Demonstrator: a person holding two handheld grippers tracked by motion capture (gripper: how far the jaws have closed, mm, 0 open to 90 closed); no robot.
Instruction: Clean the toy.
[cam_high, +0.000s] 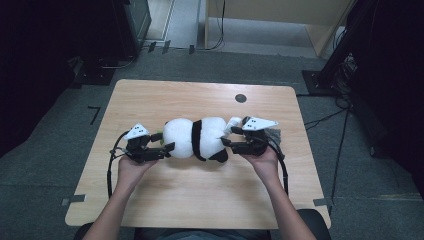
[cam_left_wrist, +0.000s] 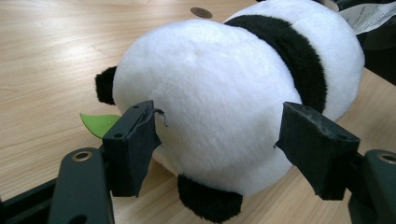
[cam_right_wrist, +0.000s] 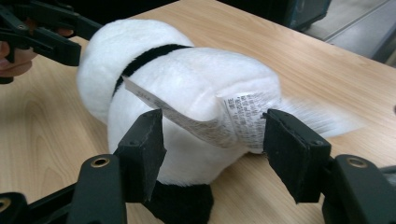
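We see the table (cam_high: 200, 200) evenly lit from above, its pale wood bright while the floor and the room's corners sink into near black. Shadows under the plush panda (cam_high: 196, 138) are short and soft. In the left gripper view the white fur (cam_left_wrist: 210, 88) comes close to washing out, though without hard glare. In the right gripper view the fur at the plush's right edge (cam_right_wrist: 322, 116) smears into streaks, and the small print on the sewn-in label (cam_right_wrist: 243, 116) stays too soft to read. The high view is grainy and slightly soft.

Panda (cam_left_wrist: 219, 107) face hidden — label (cam_right_wrist: 243, 119) print too small to read.
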